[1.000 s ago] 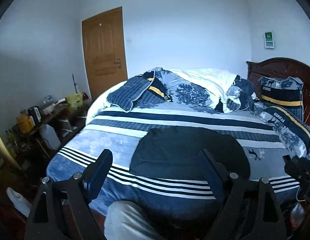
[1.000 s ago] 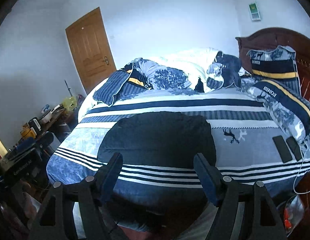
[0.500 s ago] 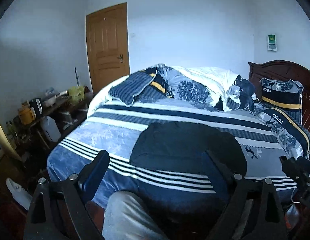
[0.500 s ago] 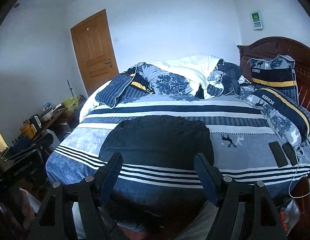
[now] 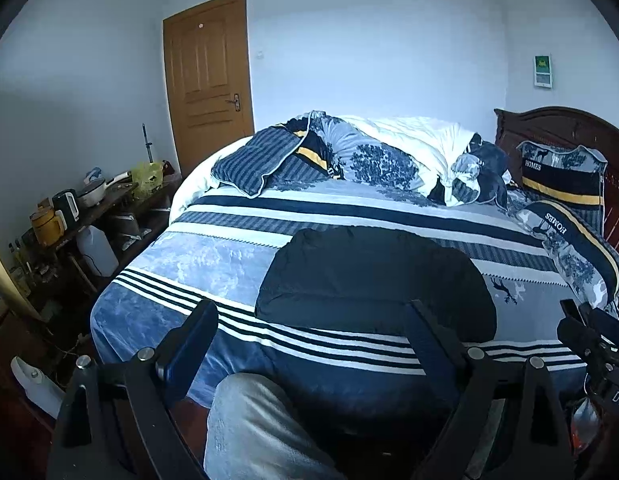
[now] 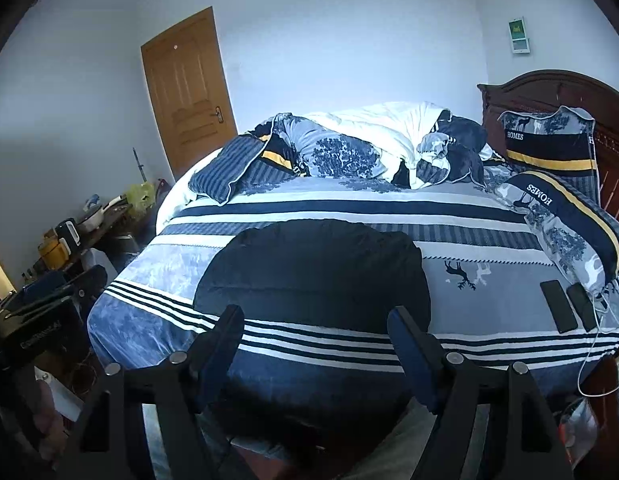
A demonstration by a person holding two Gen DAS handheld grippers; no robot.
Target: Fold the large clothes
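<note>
A dark garment (image 5: 373,276) (image 6: 313,268) lies folded into a compact rounded block on the striped blue blanket (image 5: 189,264) (image 6: 389,208) of the bed, near its front edge. My left gripper (image 5: 309,320) hovers short of the bed, open, with nothing between its fingers; the garment lies beyond its right finger. My right gripper (image 6: 315,320) is also open and empty, its fingers framing the garment's near edge from a distance. Each gripper appears at the edge of the other's view: the right gripper (image 5: 589,340), the left gripper (image 6: 49,304).
A heaped duvet (image 6: 369,140) and pillows (image 6: 565,224) fill the bed's far and right sides, before a wooden headboard (image 6: 549,92). Two phones (image 6: 557,306) lie on the blanket at right. A cluttered side table (image 5: 81,208) stands left. A grey trouser leg (image 5: 261,428) is below.
The left gripper has tipped slightly downward, so the room sits a little higher in its view. The garment has not moved and both grippers stay open.
</note>
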